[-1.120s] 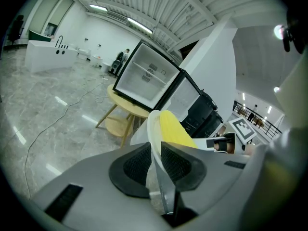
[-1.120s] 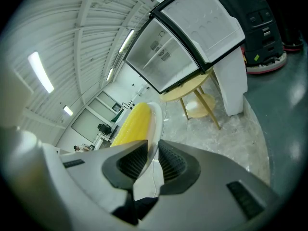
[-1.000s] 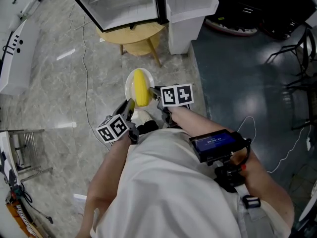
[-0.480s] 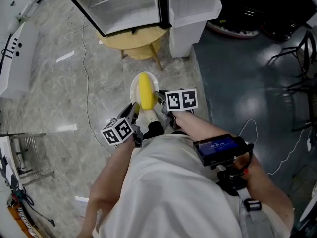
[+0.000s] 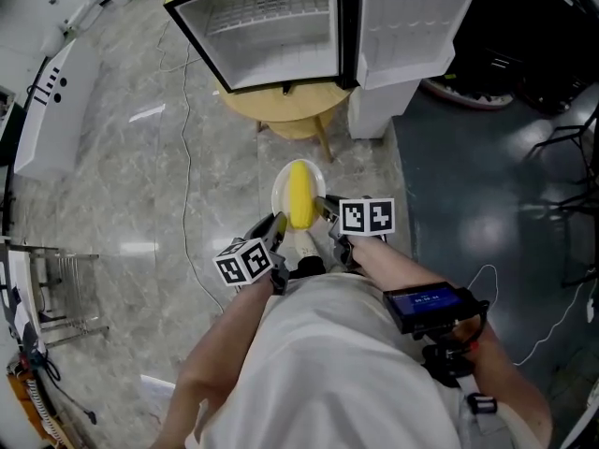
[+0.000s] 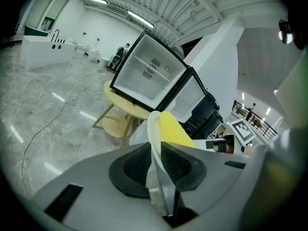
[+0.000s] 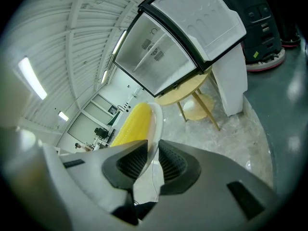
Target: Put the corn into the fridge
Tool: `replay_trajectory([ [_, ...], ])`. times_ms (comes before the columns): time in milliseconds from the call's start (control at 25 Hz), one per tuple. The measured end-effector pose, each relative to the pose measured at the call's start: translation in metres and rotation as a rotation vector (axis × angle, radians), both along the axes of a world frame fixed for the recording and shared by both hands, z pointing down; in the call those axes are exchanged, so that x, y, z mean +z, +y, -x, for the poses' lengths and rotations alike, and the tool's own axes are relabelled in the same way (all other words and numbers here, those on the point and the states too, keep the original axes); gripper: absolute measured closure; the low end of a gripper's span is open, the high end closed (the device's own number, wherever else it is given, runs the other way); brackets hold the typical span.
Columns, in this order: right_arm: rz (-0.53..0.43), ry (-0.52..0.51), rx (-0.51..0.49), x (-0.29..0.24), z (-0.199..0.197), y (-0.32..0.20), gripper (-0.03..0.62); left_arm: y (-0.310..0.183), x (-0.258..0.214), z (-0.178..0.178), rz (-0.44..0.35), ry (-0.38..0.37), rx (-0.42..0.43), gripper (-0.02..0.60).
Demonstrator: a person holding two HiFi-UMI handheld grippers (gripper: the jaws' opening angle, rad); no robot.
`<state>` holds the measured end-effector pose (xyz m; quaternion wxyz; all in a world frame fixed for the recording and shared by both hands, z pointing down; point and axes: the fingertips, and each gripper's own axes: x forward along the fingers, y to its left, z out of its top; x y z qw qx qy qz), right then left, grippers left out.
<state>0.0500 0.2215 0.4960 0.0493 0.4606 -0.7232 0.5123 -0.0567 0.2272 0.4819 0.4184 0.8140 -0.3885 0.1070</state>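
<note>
Step in hand: carry phase, corn not yet in the fridge. The corn (image 5: 300, 195) lies lengthwise on a small white plate (image 5: 317, 172), held over the marble floor (image 5: 122, 185) in front of the person. The left claw (image 5: 277, 227) is nearly closed, its pads pinching the plate's rim at about 7 o'clock. The right claw (image 5: 328, 209) pinches the rim the same way at about 4 o'clock. Neither claw touches the corn itself. The fridge (image 5: 271, 36) stands at 12 o'clock from the plate on a round wooden tabletop (image 5: 290, 110), well apart from it. The fridge door (image 5: 412, 31) is swung wide at 1 o'clock, and the wire shelf (image 5: 271, 12) inside looks bare. My reading of the next move: advance both claws together toward 12 o'clock and raise the plate level to the opening. Grip must stay even, as any tilt could roll the cob off.
</note>
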Motion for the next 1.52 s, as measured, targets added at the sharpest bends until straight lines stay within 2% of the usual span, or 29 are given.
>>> replay_trajectory([
  [680,0.026,0.009,0.049,0.003,-0.013,-0.075,0.533,-0.079,0.008,-0.012,0.040,0.014,0.039,0.518],
  [1520,0.010,0.040,0.086,-0.004,0.021,-0.153,0.533,-0.160,0.002,0.023,0.032,0.042,0.067,0.518],
])
